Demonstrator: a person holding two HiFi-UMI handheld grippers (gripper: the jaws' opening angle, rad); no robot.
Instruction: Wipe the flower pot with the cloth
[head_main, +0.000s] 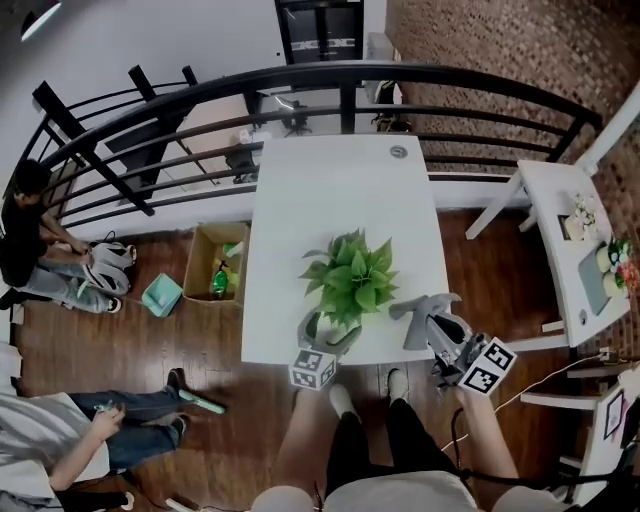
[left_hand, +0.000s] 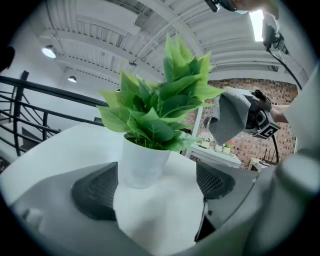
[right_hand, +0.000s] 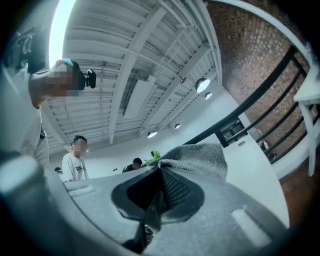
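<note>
A leafy green plant (head_main: 350, 275) grows in a white flower pot (left_hand: 144, 162) near the front edge of the white table (head_main: 340, 190). In the head view the leaves hide most of the pot. My left gripper (head_main: 328, 331) reaches in from the front, and the pot stands between its dark pads (left_hand: 95, 192) with a gap on the right side; the jaws are open. My right gripper (head_main: 437, 322) hovers to the plant's right, shut on a grey cloth (head_main: 424, 307). The cloth (right_hand: 196, 159) bunches over the closed jaws, and the cloth (left_hand: 229, 115) hangs beside the leaves.
A black curved railing (head_main: 340, 80) runs behind the table. A white side table (head_main: 570, 240) with small pots stands at the right. On the floor to the left are a cardboard box (head_main: 215, 262), a teal dustpan (head_main: 160, 295) and seated people (head_main: 40, 250).
</note>
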